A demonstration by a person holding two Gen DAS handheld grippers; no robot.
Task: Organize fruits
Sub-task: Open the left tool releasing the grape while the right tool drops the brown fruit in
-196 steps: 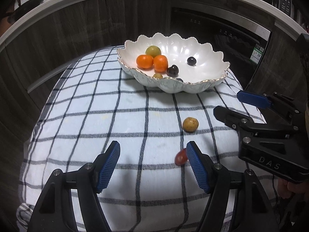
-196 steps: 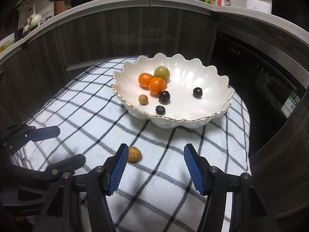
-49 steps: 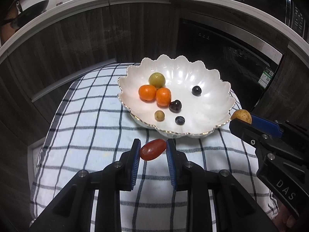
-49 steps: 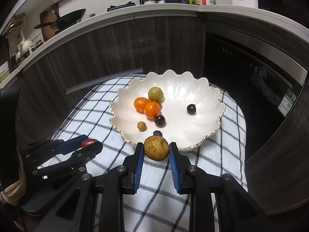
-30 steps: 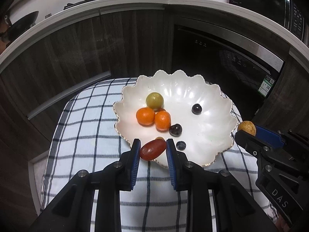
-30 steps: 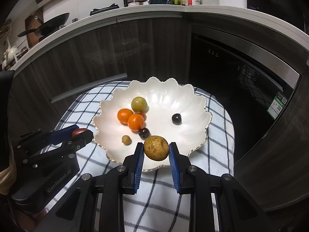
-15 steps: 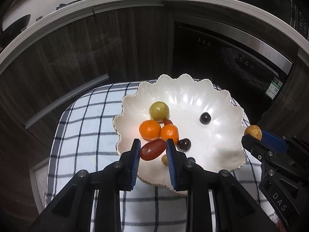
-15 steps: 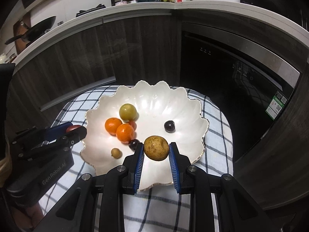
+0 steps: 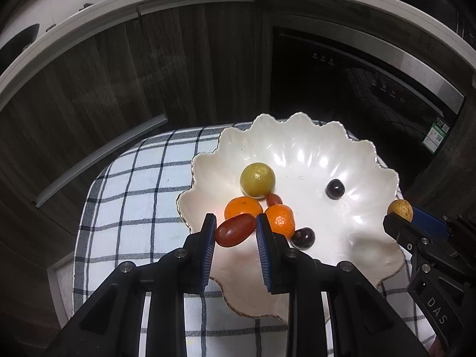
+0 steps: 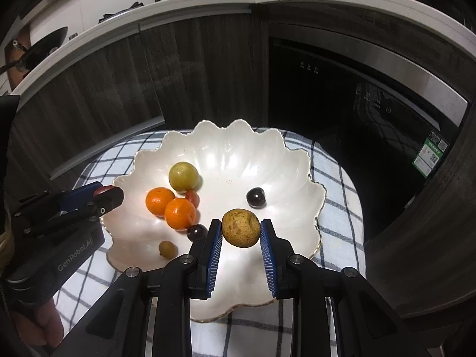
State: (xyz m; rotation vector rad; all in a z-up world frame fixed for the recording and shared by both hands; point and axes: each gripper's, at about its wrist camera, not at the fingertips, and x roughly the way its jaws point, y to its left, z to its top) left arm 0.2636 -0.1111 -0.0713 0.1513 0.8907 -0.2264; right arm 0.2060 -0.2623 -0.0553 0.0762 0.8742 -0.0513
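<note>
- On my right claw's body I read "DAS" [image 9: 437, 310]; on my left claw's side it says "GenRobot.AI" [image 10: 75, 254]. A green and white sticker [image 10: 430, 156] sits on the dark appliance front, too small to read.
- Behind the table runs a curved counter [image 10: 208, 3] with bottles and jars on it, a dark pan [image 10: 38, 49] at its left end, and wood-grain cabinet doors below.
- A checked cloth [image 9: 134, 196] covers the table, and the white scalloped bowl [image 9: 312, 154] stands on it.
- In the bowl lie a green-yellow fruit [image 9: 257, 184], two oranges [image 9: 243, 207] touching each other, a small red fruit [image 9: 274, 199] between them and the green one, two dark round fruits [image 9: 334, 189], and a small tan one [image 10: 167, 249] near the front rim.
- My left claw [image 9: 233, 233] is clamped on a red oblong fruit [image 9: 235, 230], held over the bowl's near left rim, in front of the oranges.
- My right claw [image 10: 241, 232] is clamped on a brown speckled round fruit [image 10: 241, 228], held above the bowl's inside, just right of the nearer dark fruit.
- Each claw's fingers hide part of the bowl's front rim.
</note>
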